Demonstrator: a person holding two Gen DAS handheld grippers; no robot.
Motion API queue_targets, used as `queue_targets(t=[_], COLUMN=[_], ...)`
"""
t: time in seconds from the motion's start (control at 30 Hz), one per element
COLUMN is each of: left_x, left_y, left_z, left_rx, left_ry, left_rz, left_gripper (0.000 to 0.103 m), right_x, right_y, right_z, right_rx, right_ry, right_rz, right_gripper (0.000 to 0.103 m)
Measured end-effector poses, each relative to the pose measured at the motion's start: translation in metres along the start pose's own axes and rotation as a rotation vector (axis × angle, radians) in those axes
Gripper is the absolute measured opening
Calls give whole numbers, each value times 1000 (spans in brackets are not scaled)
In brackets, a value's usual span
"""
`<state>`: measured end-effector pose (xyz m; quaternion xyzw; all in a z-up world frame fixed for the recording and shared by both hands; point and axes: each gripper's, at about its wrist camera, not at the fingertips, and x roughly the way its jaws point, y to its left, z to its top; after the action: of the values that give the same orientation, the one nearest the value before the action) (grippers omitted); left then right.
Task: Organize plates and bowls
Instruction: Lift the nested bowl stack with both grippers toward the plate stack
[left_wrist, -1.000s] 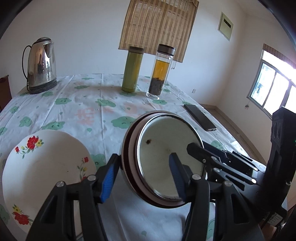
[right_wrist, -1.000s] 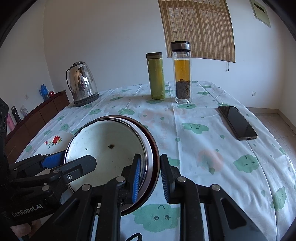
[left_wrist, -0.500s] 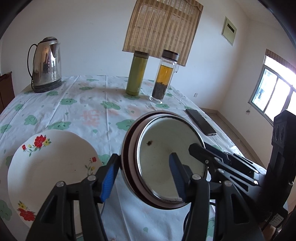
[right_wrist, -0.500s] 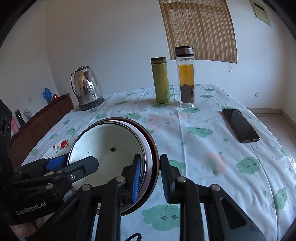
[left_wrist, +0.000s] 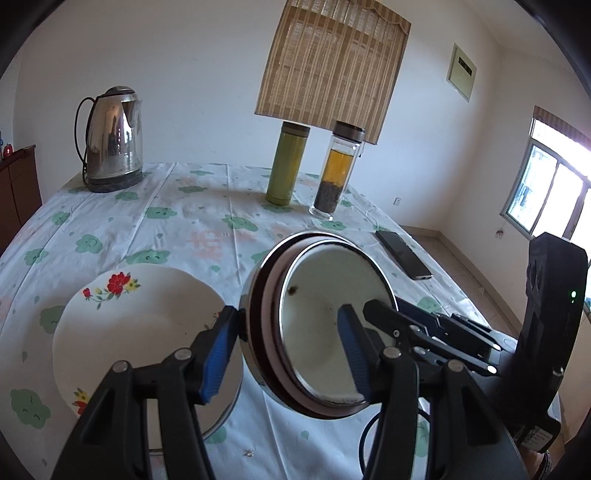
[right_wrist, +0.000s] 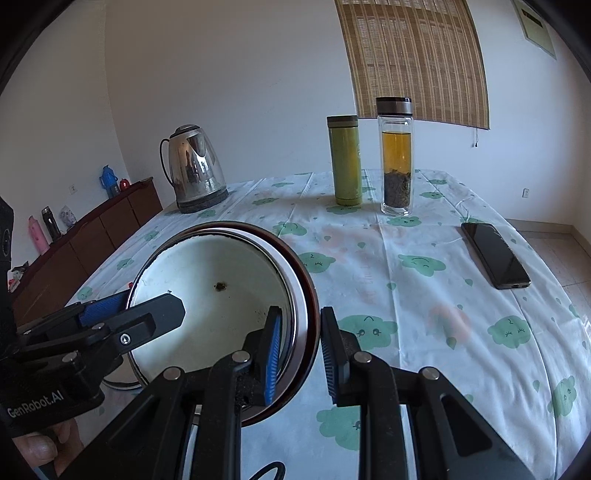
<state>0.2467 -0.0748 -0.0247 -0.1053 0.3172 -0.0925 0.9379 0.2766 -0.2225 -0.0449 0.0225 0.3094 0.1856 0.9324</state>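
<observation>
A stack of nested bowls (left_wrist: 325, 325), dark red and steel outside and white inside, is held in the air between both grippers. My left gripper (left_wrist: 284, 350) is shut on its left rim, one pad outside and one inside. My right gripper (right_wrist: 299, 354) is shut on its right rim (right_wrist: 306, 295) in the same way. A white flowered plate (left_wrist: 136, 332) lies on the table to the left, under the left finger. A steel rim shows beneath that plate.
A steel kettle (left_wrist: 110, 140) stands at the far left of the table. A green flask (left_wrist: 288, 166) and a glass tea bottle (left_wrist: 338, 173) stand at the back. A black phone (left_wrist: 404, 254) lies on the right. A wooden sideboard (right_wrist: 92, 236) lines the left wall.
Both grippers have risen with the bowls still held between them. The table and the plate have dropped lower in both views.
</observation>
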Motion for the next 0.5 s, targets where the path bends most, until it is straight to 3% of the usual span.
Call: queue_targets(t=[0.5], left_x=[-34], left_y=[33], left_z=[-3], left_rx=[-66], left_ry=[-33], left_rz=[37], left_gripper=[54], right_x=[-11], right_y=[40], right_z=[9], right_rx=[-56], right_ry=[-19], right_rz=[67], right_gripper=[22])
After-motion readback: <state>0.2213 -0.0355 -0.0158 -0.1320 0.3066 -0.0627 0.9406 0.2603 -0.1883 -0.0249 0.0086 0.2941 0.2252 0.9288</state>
